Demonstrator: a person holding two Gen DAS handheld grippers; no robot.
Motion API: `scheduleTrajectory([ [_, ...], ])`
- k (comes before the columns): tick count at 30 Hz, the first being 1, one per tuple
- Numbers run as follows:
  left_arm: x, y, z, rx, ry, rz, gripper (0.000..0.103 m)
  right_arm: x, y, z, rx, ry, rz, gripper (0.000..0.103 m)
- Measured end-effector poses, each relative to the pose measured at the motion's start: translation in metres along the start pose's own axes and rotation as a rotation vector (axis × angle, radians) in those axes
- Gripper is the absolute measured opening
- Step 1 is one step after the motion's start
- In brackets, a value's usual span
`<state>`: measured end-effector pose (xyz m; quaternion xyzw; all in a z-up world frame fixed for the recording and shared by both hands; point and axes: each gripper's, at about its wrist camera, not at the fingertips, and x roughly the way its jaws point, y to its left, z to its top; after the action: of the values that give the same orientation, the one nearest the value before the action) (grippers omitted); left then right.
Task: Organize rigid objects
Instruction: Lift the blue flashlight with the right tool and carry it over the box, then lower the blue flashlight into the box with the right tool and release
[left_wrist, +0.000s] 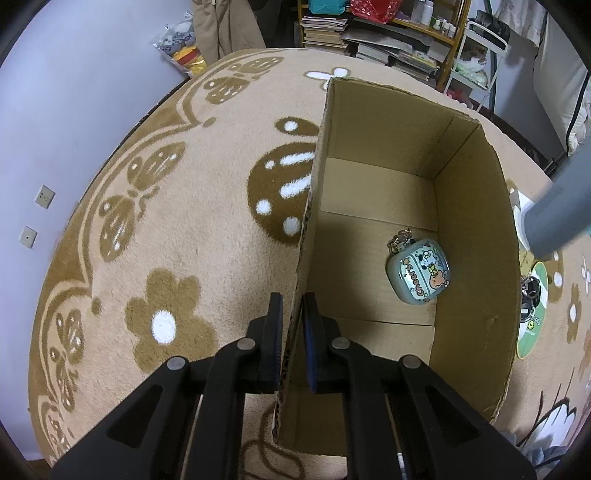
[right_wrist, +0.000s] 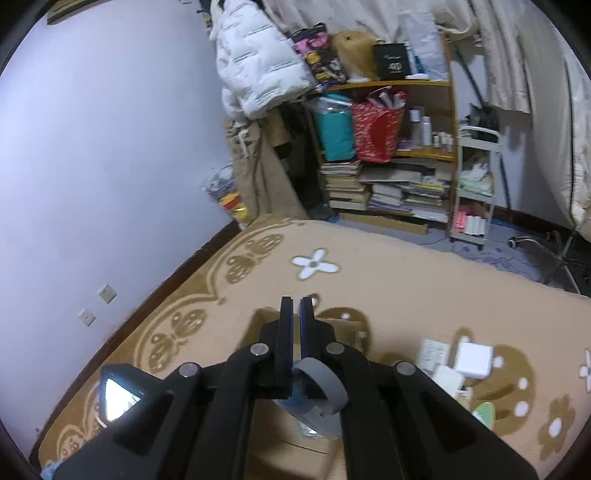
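An open cardboard box (left_wrist: 476, 258) stands on the patterned rug. Inside it lies a pale blue cartoon earbud case (left_wrist: 419, 271) with a chain. My left gripper (left_wrist: 293, 306) is shut on the box's left wall, one finger on each side. My right gripper (right_wrist: 296, 306) is shut on a grey cylindrical object (right_wrist: 319, 387) that hangs below the fingers, above the box (right_wrist: 347, 328). The grey object also shows at the right edge of the left wrist view (left_wrist: 557, 218), above the box's right side.
On the rug right of the box lie white chargers (right_wrist: 472, 360), a small booklet (right_wrist: 432, 352), a green round card (left_wrist: 532, 314) and keys (left_wrist: 530, 291). A cluttered bookshelf (right_wrist: 388, 177) and a white cart (right_wrist: 474, 184) stand at the back. A wall (right_wrist: 110, 166) runs along the left.
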<state>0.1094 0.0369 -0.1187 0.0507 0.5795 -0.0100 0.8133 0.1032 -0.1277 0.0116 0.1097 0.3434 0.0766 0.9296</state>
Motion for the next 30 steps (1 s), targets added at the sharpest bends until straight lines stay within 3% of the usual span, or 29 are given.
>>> scheduleTrajectory([
  [5,-0.001,0.0,0.0,-0.004,0.0,-0.008,0.008,0.027,0.013,-0.009,0.002,0.046,0.018,0.005],
  [15,0.001,0.004,0.001,-0.016,0.003,-0.027,0.009,0.08,-0.004,-0.051,0.086,0.206,0.026,0.005],
  [25,0.003,0.006,0.002,-0.018,0.005,-0.031,0.009,0.075,-0.015,-0.047,0.158,0.213,0.066,0.005],
  [27,0.003,0.006,0.002,-0.018,0.005,-0.029,0.009,0.072,-0.014,-0.046,0.183,0.217,0.107,0.005],
  [30,0.003,0.007,0.002,-0.018,0.006,-0.029,0.009,0.067,-0.007,-0.045,0.146,0.222,0.092,0.005],
])
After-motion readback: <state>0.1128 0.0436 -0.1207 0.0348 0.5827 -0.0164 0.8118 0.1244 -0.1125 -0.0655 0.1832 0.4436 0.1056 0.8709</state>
